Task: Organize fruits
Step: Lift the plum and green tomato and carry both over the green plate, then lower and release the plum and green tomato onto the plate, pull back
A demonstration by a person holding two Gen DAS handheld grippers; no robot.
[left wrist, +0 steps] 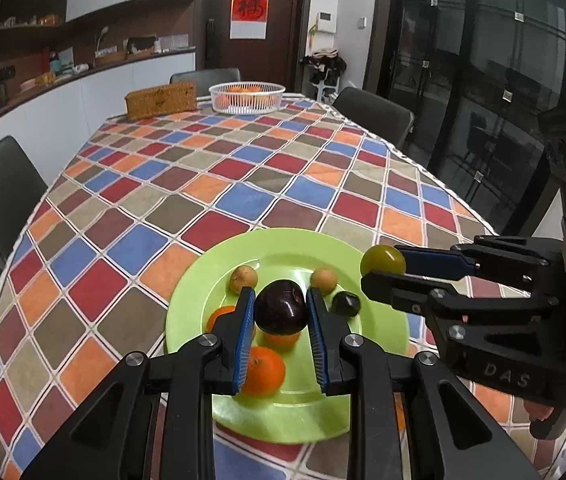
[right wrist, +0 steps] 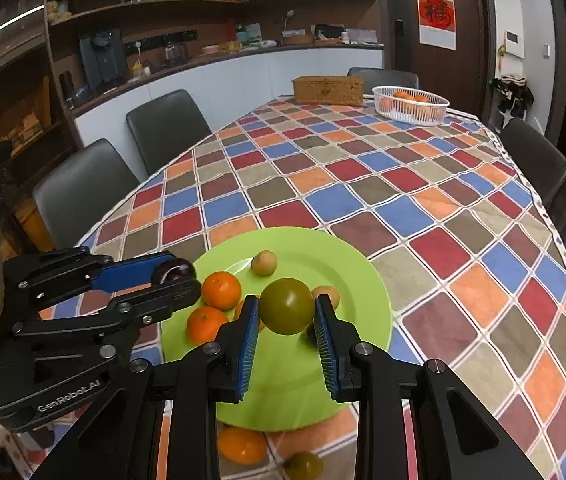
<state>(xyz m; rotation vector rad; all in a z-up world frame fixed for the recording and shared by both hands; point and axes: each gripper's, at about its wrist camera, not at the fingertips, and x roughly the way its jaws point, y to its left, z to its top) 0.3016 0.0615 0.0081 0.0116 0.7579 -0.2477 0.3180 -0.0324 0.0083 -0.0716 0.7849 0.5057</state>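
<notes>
A green plate (left wrist: pixel 379 312) (right wrist: pixel 347 264) lies at the near end of the checked table. My left gripper (left wrist: pixel 281 312) is shut on a dark purple plum (left wrist: pixel 281 306) and holds it above the plate; it also shows in the right wrist view (right wrist: pixel 175 276). My right gripper (right wrist: pixel 287 316) is shut on a green plum (right wrist: pixel 287 306), which also shows in the left wrist view (left wrist: pixel 383 261), over the plate's right rim. On the plate lie tangerines (right wrist: pixel 221 290) (left wrist: pixel 263 372), two small tan fruits (left wrist: pixel 243 279) (left wrist: pixel 324 279) and a small dark fruit (left wrist: pixel 346 304).
A tangerine (right wrist: pixel 241 445) and a green plum (right wrist: pixel 304 466) lie on the cloth in front of the plate. A white basket of oranges (left wrist: pixel 247 98) (right wrist: pixel 410 105) and a wicker box (left wrist: pixel 161 101) stand at the far end. Chairs surround the table.
</notes>
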